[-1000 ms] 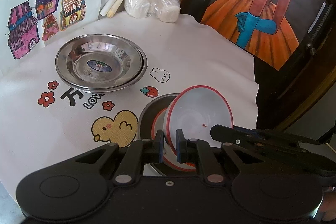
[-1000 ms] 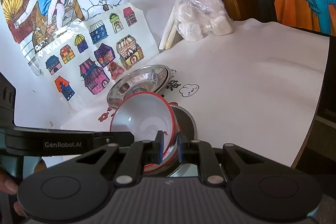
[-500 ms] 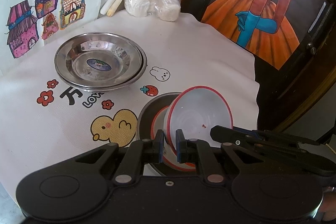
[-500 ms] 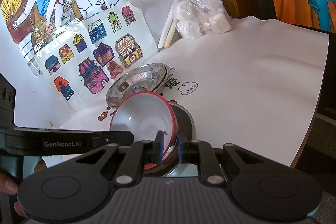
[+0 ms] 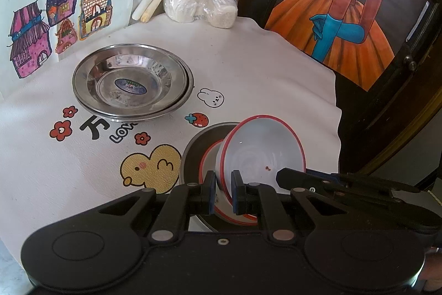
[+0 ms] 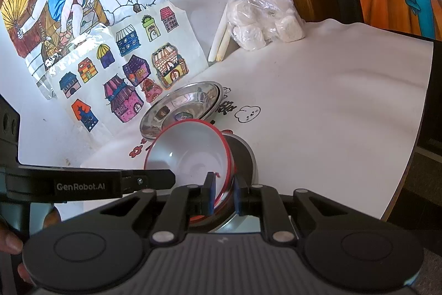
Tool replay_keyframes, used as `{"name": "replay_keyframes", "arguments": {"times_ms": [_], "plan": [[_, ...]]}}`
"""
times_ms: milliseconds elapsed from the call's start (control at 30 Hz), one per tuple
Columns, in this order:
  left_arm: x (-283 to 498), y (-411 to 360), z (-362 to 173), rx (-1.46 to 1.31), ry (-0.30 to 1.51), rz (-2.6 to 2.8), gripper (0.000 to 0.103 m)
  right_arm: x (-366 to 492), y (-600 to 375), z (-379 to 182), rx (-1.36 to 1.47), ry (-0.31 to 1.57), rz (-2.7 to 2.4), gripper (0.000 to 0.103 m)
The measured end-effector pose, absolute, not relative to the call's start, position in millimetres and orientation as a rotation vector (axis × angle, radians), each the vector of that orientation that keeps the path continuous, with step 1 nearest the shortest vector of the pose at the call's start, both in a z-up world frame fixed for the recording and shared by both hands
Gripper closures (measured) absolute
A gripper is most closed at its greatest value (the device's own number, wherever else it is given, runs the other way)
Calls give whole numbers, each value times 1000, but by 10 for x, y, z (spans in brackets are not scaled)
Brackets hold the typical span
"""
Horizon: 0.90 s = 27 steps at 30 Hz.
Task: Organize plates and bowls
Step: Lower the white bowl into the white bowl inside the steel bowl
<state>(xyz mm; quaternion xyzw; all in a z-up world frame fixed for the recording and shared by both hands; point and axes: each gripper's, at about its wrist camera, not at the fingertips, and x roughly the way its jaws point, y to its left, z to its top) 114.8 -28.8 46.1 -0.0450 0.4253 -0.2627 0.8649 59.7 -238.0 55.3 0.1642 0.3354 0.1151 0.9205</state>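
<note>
White cartoon-print tablecloth (image 5: 248,68), steel plates (image 5: 129,79) stacked, both left gripper (image 5: 224,191) and right gripper (image 6: 223,192) clamped on tilted red-rimmed bowl (image 5: 262,154) over grey dish (image 5: 193,154); probably nesting it, needs lowering level then letting go.

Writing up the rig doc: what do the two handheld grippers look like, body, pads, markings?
Both are matte black. The left gripper has a smooth body with two round embossed discs, silver pivot pins and blue pads on its fingers. The right gripper has a ribbed grey-black body and the same linkage with blue pads. In the right wrist view, the left gripper's side bears white "GenRobot.AI" lettering. No cables or sleeves visible.
</note>
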Motion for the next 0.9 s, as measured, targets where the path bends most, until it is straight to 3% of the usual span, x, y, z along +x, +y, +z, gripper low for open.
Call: {"name": "replay_keyframes", "arguments": {"times_ms": [900], "plan": [[1148, -263, 498, -92, 883, -546, 89, 567, -2381, 526, 352, 687, 247, 85]]}}
